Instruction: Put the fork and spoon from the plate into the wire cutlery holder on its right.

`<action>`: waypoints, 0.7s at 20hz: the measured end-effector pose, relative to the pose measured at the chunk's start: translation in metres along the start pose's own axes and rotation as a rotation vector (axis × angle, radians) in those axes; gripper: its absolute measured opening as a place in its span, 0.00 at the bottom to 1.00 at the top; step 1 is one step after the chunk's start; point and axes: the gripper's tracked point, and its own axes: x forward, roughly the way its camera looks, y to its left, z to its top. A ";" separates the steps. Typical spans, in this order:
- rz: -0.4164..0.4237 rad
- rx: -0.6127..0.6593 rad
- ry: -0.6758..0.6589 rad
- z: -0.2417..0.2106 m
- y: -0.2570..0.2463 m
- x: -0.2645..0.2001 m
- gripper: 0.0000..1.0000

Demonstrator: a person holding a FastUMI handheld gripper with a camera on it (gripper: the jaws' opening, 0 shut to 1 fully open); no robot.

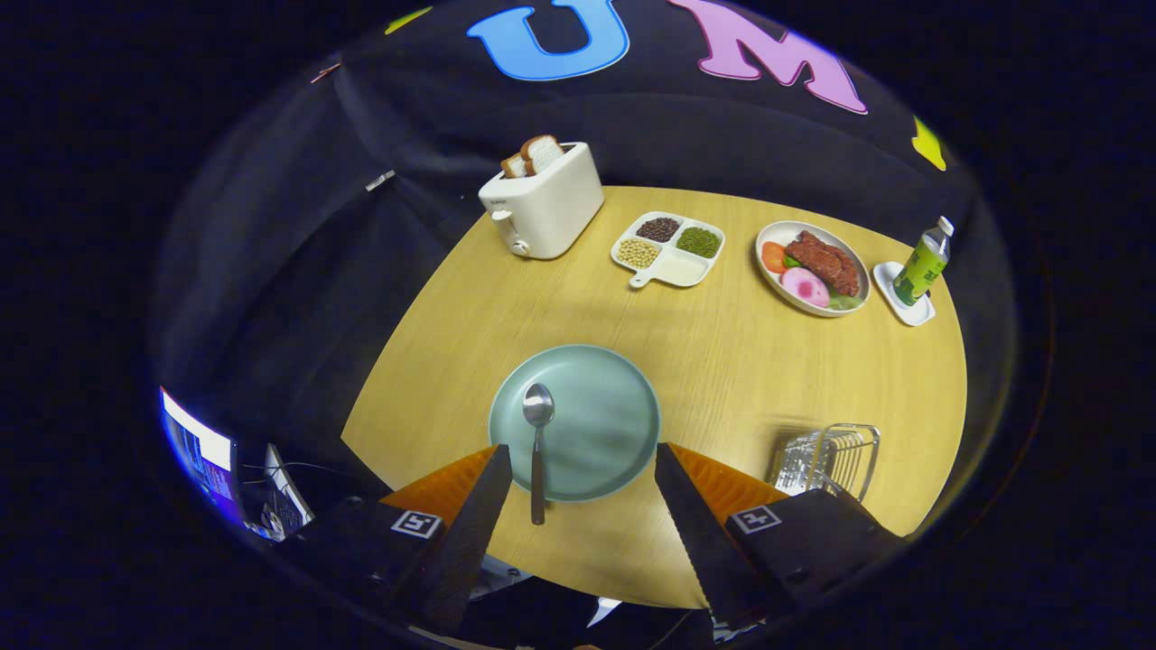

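A pale green plate (605, 397) lies on the wooden table just ahead of my fingers. On its left part rests a metal spoon (537, 451), bowl away from me, with its dark handle reaching over the plate's near rim. My gripper (582, 456) is open and hovers above the plate's near edge; the spoon handle lies close to the left finger (483, 506) without touching it. To the right of the plate, beyond the right finger (691, 515), stands the wire cutlery holder (826, 460). I cannot make out what is inside it.
At the table's far side stand a white toaster (542, 203) with bread, a divided dish (668, 248) of beans, a plate of food (813, 266) and a green bottle (923, 262) on a small white tray. A lit screen (199, 451) sits off the table's left.
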 end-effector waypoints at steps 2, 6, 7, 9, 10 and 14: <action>0.002 -0.025 0.049 -0.010 0.012 0.024 1.00; -0.039 -0.088 0.138 -0.037 0.022 0.070 1.00; -0.067 -0.103 0.168 -0.046 0.019 0.080 1.00; -0.097 -0.102 0.204 -0.058 0.019 0.098 1.00; -0.105 -0.106 0.223 -0.063 0.020 0.106 1.00; -0.167 -0.162 0.260 -0.068 0.010 0.126 1.00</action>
